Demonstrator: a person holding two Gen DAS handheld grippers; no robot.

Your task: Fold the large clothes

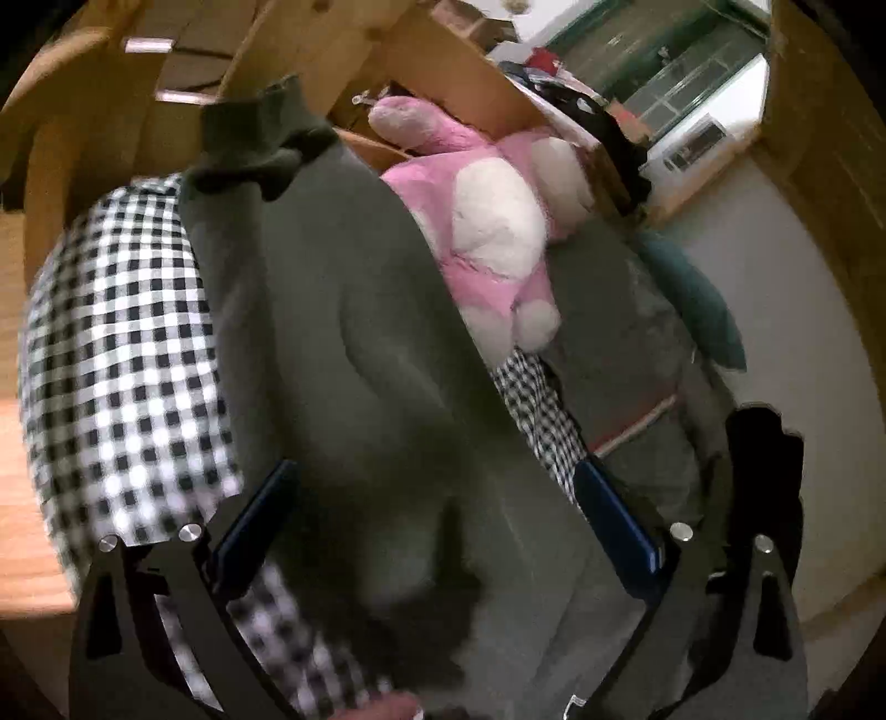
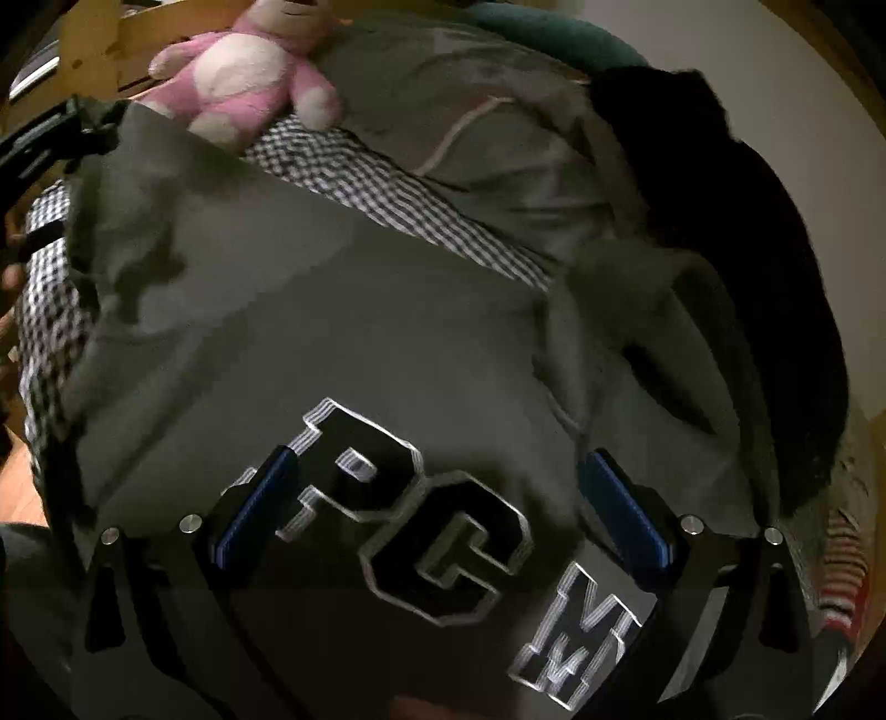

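**Grey sweatshirt spread across the bed, both grippers wide above it**

In my left wrist view, a wooden floor shows at the far left, past the edge of the black-and-white checked sheet (image 1: 122, 332). The sheet's rounded edge falls away there, so that side has free room. My left gripper (image 1: 437, 515) hangs with its blue-padded fingers (image 1: 255, 526) set wide apart and nothing between them but the cloth below. Under it lies the grey sweatshirt (image 1: 343, 343), running up the frame to a ribbed cuff (image 1: 260, 138) that reaches the wooden bed frame (image 1: 310, 50). Just right of the sweatshirt's long edge sits a pink plush toy (image 1: 498, 221), touching the cloth. Further right a teal cushion (image 1: 698, 299) rests near the pale wall (image 1: 786, 310).

In my right wrist view, the sweatshirt (image 2: 343, 332) fills the middle, its left edge lying over the checked sheet (image 2: 50, 310). My right gripper (image 2: 443, 498) is likewise spread, fingers (image 2: 626, 509) apart, straddling the large black letters (image 2: 421, 520) outlined in white. Whether it touches the fabric I cannot tell. A strip of sheet shows above the sweatshirt's upper edge, with the plush toy (image 2: 243, 72) beyond it. On the right a dark garment (image 2: 736, 238) crowds the sweatshirt's sleeve, and a red-striped cloth (image 2: 841, 576) lies at the far right edge, leaving little room there
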